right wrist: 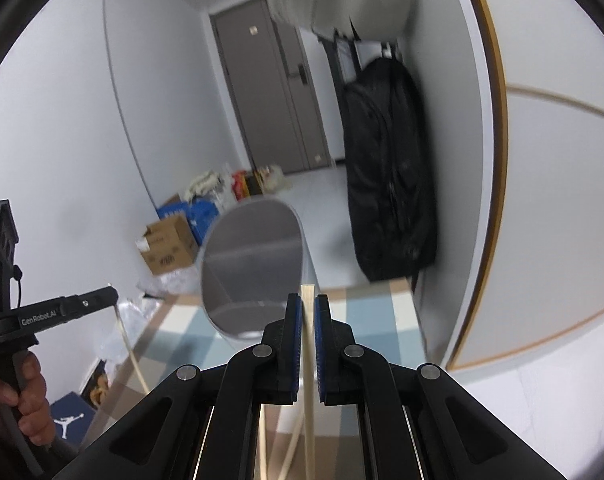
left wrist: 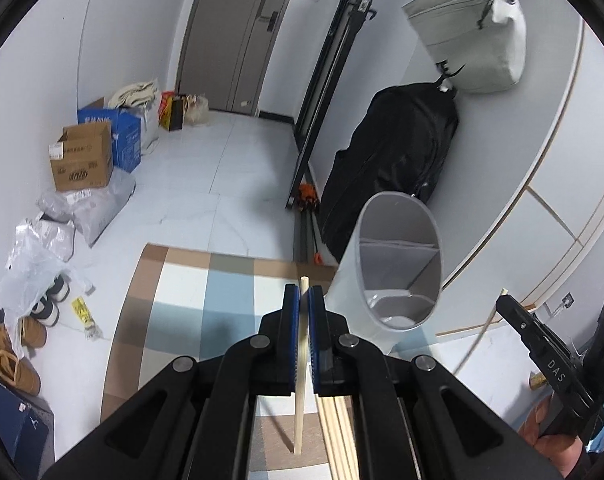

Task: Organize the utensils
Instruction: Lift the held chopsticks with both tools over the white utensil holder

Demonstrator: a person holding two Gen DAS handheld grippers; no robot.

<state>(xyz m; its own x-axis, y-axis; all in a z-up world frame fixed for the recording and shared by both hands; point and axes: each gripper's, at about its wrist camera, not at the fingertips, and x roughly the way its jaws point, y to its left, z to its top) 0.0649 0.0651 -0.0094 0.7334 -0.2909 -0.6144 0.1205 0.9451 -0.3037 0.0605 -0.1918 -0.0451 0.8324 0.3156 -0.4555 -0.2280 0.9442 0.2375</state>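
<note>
A pale wooden chopstick (left wrist: pixel 303 344) runs lengthwise at the lower centre of the left wrist view, its tip poking out past the blue pads clamped on it. More pale chopsticks (left wrist: pixel 339 436) lie bundled beneath at the bottom. Right of centre stands a grey oval holder (left wrist: pixel 385 272), tilted in the frame, its inside split into compartments by dividers. In the right wrist view, a second chopstick (right wrist: pixel 309 344) is pinched likewise at lower centre.

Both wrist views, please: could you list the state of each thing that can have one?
Left claw: shut on a chopstick.
Right claw: shut on a chopstick.
Holder: tilted, divided compartments empty as far as visible.
Spare chopsticks: lying loose under the left claw.
Door: closed.
Brown box: flaps open.
</note>
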